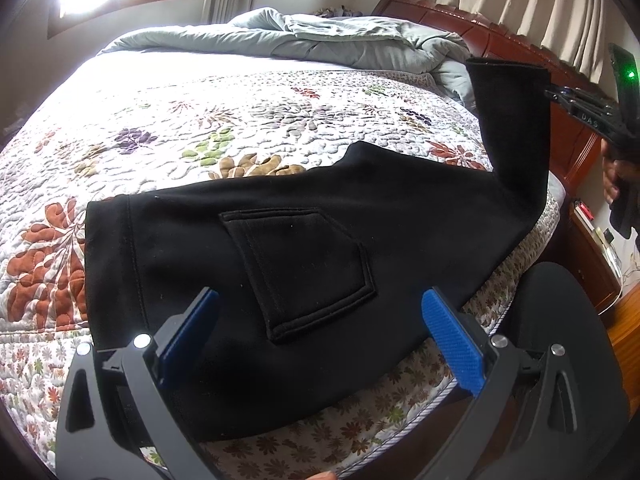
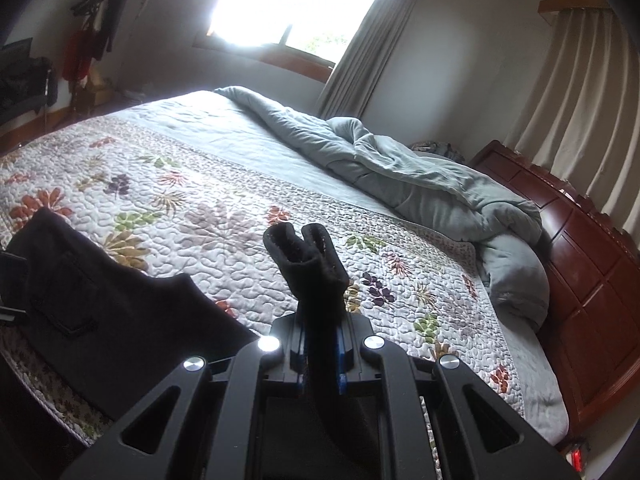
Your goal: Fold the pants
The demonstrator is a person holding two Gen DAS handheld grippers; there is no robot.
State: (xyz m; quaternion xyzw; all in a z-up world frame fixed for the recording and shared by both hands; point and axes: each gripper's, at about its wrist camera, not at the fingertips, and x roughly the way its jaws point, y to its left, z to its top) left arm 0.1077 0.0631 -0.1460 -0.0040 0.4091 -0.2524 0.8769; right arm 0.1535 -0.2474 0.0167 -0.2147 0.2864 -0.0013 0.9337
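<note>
Floral quilt (image 1: 240, 120) covers the bed; rumpled grey duvet (image 2: 420, 176) beside wooden headboard (image 2: 592, 264)

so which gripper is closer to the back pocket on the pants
Left. The left gripper hovers open right over the back pocket; the right gripper is off at the leg end, shut on the cuff.

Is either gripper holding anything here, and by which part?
The right gripper is shut on the black pants, pinching the leg-cuff end, lifted off the bed. The left gripper is open over the waist end, holding nothing.
</note>
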